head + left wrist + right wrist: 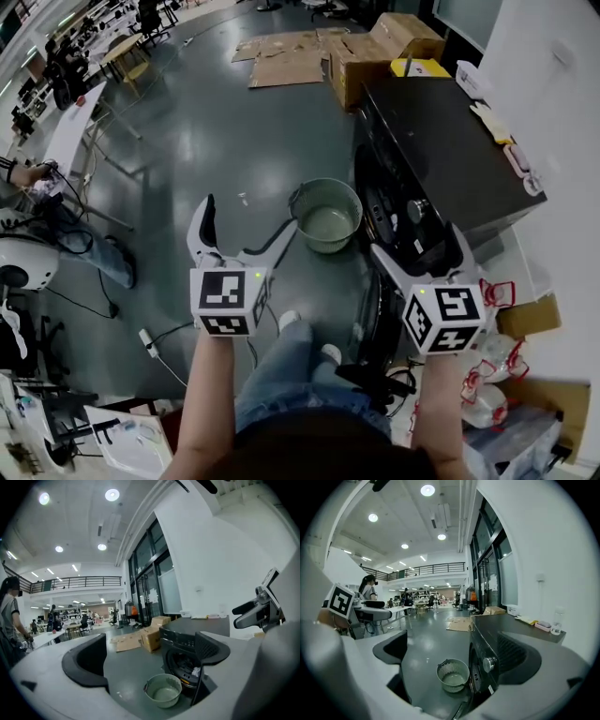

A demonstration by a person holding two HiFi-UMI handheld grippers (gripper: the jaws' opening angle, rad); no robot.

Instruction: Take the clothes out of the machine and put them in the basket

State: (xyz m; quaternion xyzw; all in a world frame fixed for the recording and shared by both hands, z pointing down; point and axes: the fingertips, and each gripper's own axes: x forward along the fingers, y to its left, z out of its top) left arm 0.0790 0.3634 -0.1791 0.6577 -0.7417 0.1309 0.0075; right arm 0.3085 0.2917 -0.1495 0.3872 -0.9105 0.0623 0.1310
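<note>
Both grippers hang nearest the head camera: the left gripper (251,220) has its jaws spread wide with nothing between them, and the right gripper (415,241) is just as wide and just as empty. I therefore judge this to be the opening reach, with no garment taken yet.

On the right stands the dark washing machine (441,141), whose drum mouth is open to the left gripper view. The green basket (326,214) sits on the floor (216,141) just beside the machine's front and holds nothing. One pale piece of the clothes (196,671) shows inside the drum; how much more lies there I cannot tell.

The next move probably calls for lowering one gripper, likely the right, into the drum mouth and closing it on cloth.

Both forearms stretch forward side by side, with the grippers pointing ahead and slightly down.
</note>
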